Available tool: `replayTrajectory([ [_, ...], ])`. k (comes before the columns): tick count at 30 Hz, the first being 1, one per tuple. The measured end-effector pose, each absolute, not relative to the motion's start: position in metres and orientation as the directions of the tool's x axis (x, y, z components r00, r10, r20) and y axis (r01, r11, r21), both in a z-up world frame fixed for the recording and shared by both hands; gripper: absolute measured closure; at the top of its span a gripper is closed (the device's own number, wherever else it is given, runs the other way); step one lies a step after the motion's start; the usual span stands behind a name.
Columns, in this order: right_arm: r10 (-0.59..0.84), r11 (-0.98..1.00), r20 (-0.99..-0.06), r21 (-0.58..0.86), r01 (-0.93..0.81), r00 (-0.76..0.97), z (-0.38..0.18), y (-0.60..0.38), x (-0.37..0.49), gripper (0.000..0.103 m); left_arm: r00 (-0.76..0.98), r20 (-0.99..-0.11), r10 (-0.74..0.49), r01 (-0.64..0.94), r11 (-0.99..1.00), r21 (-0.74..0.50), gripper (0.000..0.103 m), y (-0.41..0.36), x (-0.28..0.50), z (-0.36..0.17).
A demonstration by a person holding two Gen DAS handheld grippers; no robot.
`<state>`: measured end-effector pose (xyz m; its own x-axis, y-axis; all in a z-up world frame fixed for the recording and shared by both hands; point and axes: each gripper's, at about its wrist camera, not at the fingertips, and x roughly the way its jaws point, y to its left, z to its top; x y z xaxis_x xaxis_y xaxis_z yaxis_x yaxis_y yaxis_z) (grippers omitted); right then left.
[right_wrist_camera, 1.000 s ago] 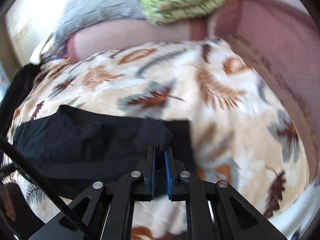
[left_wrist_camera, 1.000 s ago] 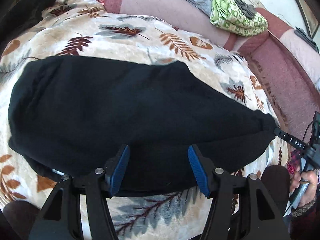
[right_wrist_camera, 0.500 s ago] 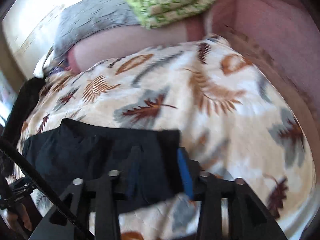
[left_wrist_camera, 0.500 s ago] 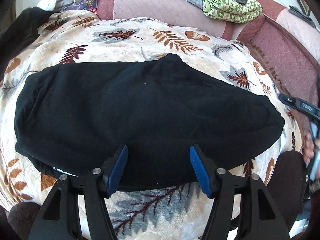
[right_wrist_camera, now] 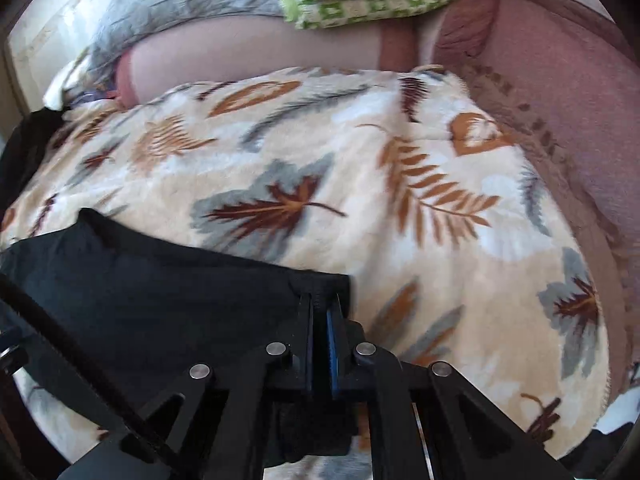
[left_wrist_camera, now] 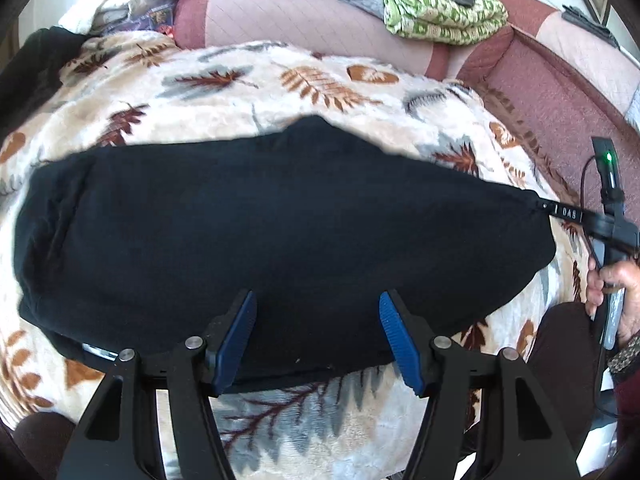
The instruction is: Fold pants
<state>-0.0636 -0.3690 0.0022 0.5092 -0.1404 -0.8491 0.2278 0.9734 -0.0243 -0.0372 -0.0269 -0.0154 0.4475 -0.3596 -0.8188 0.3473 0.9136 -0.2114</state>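
Leaf-print blanket [left_wrist_camera: 320, 80] under black pants [left_wrist_camera: 260, 220], right gripper [right_wrist_camera: 320, 312] seemingly pinching corner.

Domestic living room: pink quilted sofa [left_wrist_camera: 304, 12], cream leaf-patterned fleece blanket [left_wrist_camera: 320, 80] spread over it, folded green-and-white patterned blanket [left_wrist_camera: 436, 12] on the backrest.

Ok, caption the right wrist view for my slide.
Right gripper shut on the corner of black pants lying on a leaf-print blanket.
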Motion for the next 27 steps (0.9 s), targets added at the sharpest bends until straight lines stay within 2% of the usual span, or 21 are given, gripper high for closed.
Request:
replayTrajectory([
  [2,-0.124,0.965,-0.872,0.006,0.263,0.473,-0.007,-0.379,-0.060,0.094,0.474,-0.816,-0.332,0.357,0.919,-0.166,0.040,-0.032,-0.043,-0.021],
  [3,-0.110,0.961,-0.878,0.026,0.276,0.465,-0.009,-0.383,-0.059,0.084,0.486,-0.813,-0.321,0.371,0.918,-0.141,0.039,-0.034,-0.047,-0.022],
  [4,-0.111,0.956,-0.876,0.035,0.290,0.470,-0.006,-0.386,-0.059,0.079,0.491,-0.812,-0.315,0.387,0.914,-0.121,0.035,-0.037,-0.049,-0.022],
  [6,-0.144,0.954,-0.861,0.010,0.299,0.488,0.007,-0.382,-0.061,0.057,0.505,-0.807,-0.305,0.405,0.910,-0.091,0.033,-0.040,-0.053,-0.024],
  [8,-0.209,0.947,-0.835,-0.043,0.319,0.510,0.024,-0.372,-0.064,0.046,0.528,-0.797,-0.292,0.417,0.907,-0.056,0.031,-0.042,-0.058,-0.027],
  [10,-0.289,0.933,-0.792,-0.107,0.343,0.538,0.044,-0.359,-0.065,0.042,0.545,-0.786,-0.291,0.424,0.905,-0.040,0.031,-0.042,-0.062,-0.028],
  [12,-0.279,0.940,-0.768,-0.097,0.326,0.577,0.060,-0.343,-0.061,0.039,0.545,-0.786,-0.294,0.408,0.911,-0.058,0.031,-0.038,-0.064,-0.024],
  [15,-0.097,0.982,-0.776,0.028,0.188,0.624,0.066,-0.312,-0.044,0.039,0.564,-0.720,-0.405,0.412,0.893,-0.180,0.031,-0.021,-0.069,0.005],
  [19,0.207,0.974,-0.795,0.225,-0.040,0.570,0.047,-0.250,-0.005,0.039,0.644,-0.666,-0.376,0.341,0.921,-0.190,0.028,0.011,-0.051,0.029],
  [20,0.243,0.968,-0.796,0.240,-0.078,0.554,0.042,-0.235,0.003,0.046,0.642,-0.675,-0.364,0.298,0.929,-0.218,0.028,0.022,-0.043,0.026],
  [21,0.269,0.962,-0.799,0.246,-0.116,0.537,0.038,-0.220,0.012,0.065,0.636,-0.687,-0.352,0.259,0.936,-0.240,0.028,0.032,-0.036,0.022],
  [23,0.342,0.939,-0.815,0.283,-0.194,0.467,0.026,-0.186,0.035,0.081,0.610,-0.712,-0.347,0.159,0.935,-0.318,0.028,0.060,-0.022,0.007],
  [25,0.393,0.919,-0.823,0.333,-0.212,0.410,0.011,-0.161,0.052,0.081,0.597,-0.725,-0.344,0.107,0.930,-0.352,0.028,0.075,-0.018,-0.006],
  [27,0.378,0.924,-0.852,0.324,-0.202,0.362,-0.008,-0.143,0.074,0.081,0.591,-0.728,-0.346,0.095,0.927,-0.363,0.028,0.083,-0.018,-0.015],
])
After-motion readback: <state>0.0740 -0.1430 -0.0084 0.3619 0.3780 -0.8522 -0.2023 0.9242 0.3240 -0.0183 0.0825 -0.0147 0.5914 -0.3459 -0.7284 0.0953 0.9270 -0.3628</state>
